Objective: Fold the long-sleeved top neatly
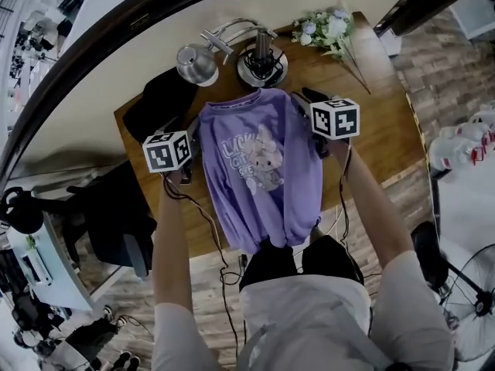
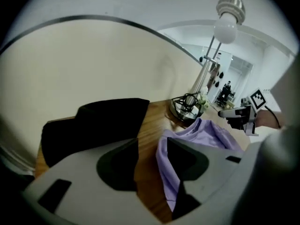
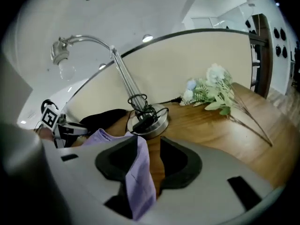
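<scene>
Purple long-sleeved top [image 1: 263,168] flat on wooden table [image 1: 387,130], hem over the near edge; left gripper [image 2: 150,165] and right gripper [image 3: 152,165] at its shoulders, jaws apart, fabric edge loose between each pair.

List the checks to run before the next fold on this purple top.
1. Left gripper open: ok, jaws apart, cloth edge beside one jaw, unpinched.
2. Right gripper open: ok, jaws apart, a fold lies loose between them.
3. Sleeves of the purple long-sleeved cartoon-print top tucked in: ok, none sticks out.
4. Top wholly on the brown wooden table: not ok, hem hangs over the near edge.
5. Black cloth clear of the top: cannot tell.
</scene>
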{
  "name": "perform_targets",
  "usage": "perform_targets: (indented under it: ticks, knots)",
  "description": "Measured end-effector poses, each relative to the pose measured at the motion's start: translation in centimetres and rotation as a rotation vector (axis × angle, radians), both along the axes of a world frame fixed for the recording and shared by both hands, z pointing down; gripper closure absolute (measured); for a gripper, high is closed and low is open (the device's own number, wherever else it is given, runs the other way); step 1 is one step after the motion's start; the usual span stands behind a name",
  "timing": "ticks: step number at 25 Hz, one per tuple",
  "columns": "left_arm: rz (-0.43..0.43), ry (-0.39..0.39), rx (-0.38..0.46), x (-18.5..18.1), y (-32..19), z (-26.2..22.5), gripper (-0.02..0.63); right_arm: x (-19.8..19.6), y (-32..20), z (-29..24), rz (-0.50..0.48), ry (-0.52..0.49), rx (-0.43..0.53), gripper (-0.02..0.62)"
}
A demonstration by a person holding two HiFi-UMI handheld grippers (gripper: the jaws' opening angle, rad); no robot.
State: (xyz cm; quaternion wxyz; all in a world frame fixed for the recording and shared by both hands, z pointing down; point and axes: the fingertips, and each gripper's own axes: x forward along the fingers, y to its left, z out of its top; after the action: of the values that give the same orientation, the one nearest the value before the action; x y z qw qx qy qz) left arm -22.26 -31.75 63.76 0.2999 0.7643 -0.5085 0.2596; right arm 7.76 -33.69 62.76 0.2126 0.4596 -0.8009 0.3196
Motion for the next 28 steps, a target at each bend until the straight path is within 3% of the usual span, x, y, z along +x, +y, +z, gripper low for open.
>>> perform_targets:
  ticks: [4, 11, 15, 21, 25, 28]
  knots:
    - [-0.089, -0.005, 0.107, 0.3, 3.5, -3.9, 0.410, 0.5, 2.1, -2.8, -0.110, 0.051, 0.111, 0.434]
    - [-0.030, -0.051, 0.178, 8.9, 14.0, -6.1, 0.410, -0.2, 13.8, -4.2, -0.446, 0.092, 0.236, 0.436]
    - [-0.025, -0.045, 0.151, 13.8, 20.6, -4.5, 0.410, -0.7, 23.5, -1.9, -0.737, 0.194, 0.307, 0.436]
    - [-0.086, -0.029, 0.087, 17.8, 27.9, -1.0, 0.414, -2.1, 39.1, 3.4, -1.204, 0.298, 0.454, 0.432]
    - [-0.130, -0.024, 0.042, 18.9, 30.6, 1.1, 0.420, -1.8, 45.8, 5.9, -1.467, 0.385, 0.637, 0.371]
    - [-0.181, -0.017, 0.032, 18.7, 32.3, 1.6, 0.425, -1.7, 47.2, 7.9, -1.581, 0.568, 0.859, 0.352]
